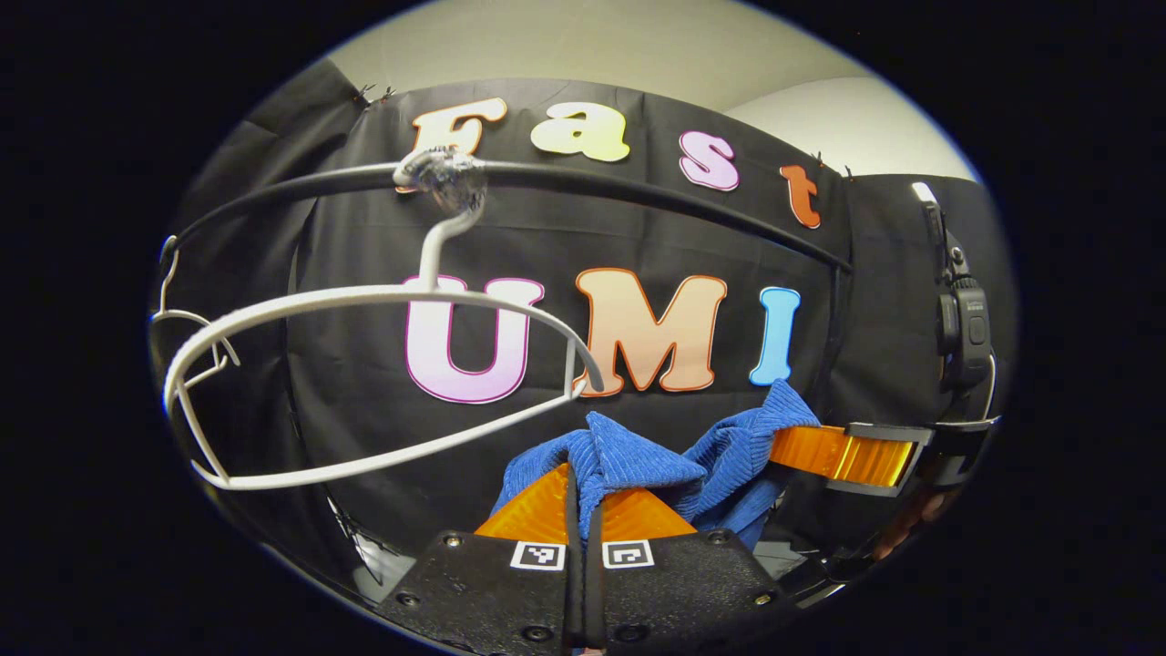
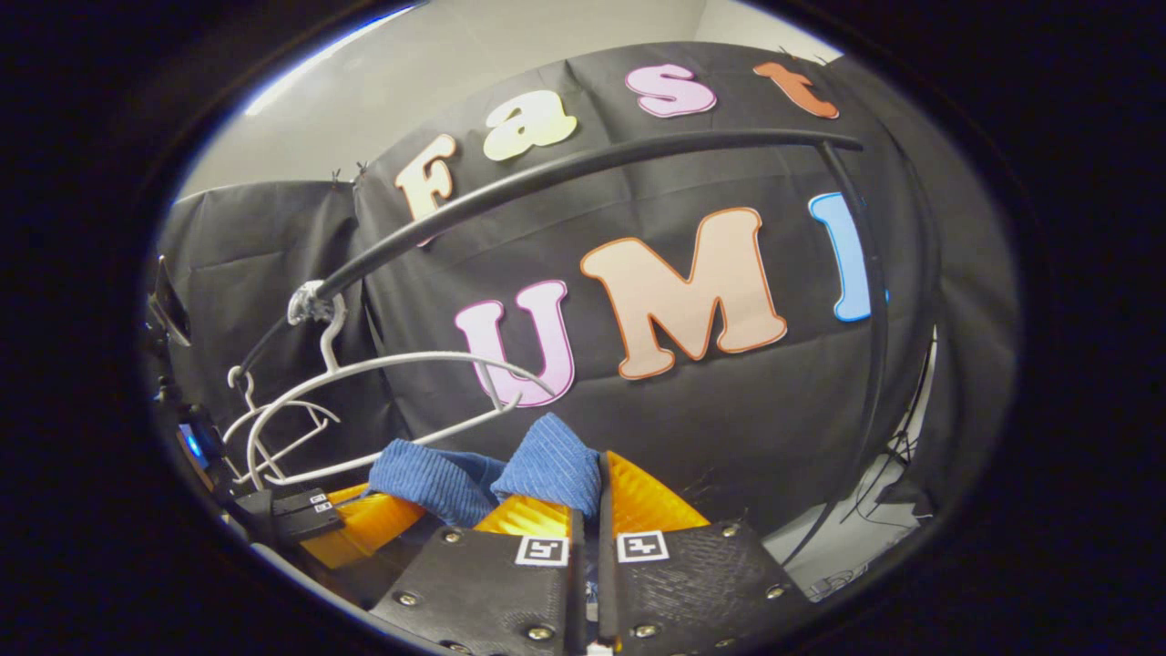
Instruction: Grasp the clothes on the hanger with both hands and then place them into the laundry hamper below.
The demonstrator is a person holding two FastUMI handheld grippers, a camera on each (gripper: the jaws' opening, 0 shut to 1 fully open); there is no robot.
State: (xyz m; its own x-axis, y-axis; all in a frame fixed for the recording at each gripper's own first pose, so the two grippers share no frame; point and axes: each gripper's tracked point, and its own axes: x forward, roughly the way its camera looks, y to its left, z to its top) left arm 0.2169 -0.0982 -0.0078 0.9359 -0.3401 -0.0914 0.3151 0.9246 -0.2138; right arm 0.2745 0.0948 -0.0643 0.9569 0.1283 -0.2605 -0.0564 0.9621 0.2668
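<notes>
A blue ribbed garment hangs bunched between my two grippers, off the hanger. In the left gripper view my left gripper is shut on one fold of it, and my right gripper pinches the other end at the right. The right gripper view has my right gripper shut on the blue garment, with the left gripper holding the cloth's far end at lower left. The bare white hanger hangs on the black rail just above and left of the cloth.
A second white hanger hangs at the rail's left end. The rail bends down into an upright post on the right. Cables lie by the pale floor beyond the post. A hand shows behind the right gripper.
</notes>
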